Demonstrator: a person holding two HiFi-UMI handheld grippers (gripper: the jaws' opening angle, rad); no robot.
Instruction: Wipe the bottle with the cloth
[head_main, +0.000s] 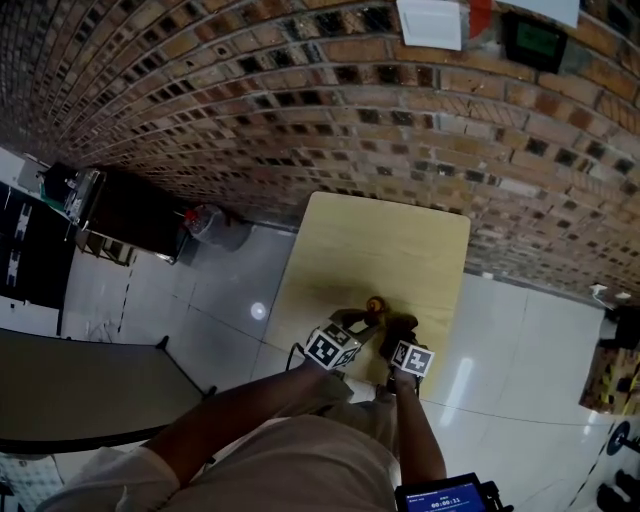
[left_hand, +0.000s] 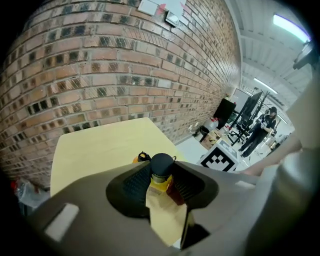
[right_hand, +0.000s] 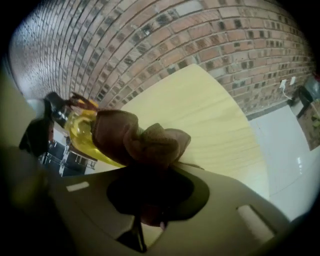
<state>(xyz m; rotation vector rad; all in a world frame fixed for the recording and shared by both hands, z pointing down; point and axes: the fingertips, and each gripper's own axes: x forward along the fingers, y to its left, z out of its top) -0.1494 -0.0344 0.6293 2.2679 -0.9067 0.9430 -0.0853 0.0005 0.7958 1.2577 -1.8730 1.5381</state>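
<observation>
The left gripper (left_hand: 162, 186) is clamped on the bottle (right_hand: 80, 132), its 2 jaws pressing on the labelled body, with the black cap pointing straight out ahead of them toward the brick wall (head_main: 300, 120). The bottle's long axis therefore runs along the left gripper's own line. The right gripper (right_hand: 150, 195) is closed on a bunched brown cloth (right_hand: 142, 140), and the free wad of that cloth sits against the yellow body of the bottle. Seen from the right gripper, the bottle lies ahead and to the left, slanting across the view with its cap at the far upper left and its lower body hidden behind the cloth. In the head view both grippers meet over the near part of the wooden table (head_main: 380, 245), so the bottle is between them, carried by the left and touched by the right. Whether its base rests on the table I cannot tell. The wipe probably calls for drawing the cloth up that slanted axis toward the cap.
</observation>
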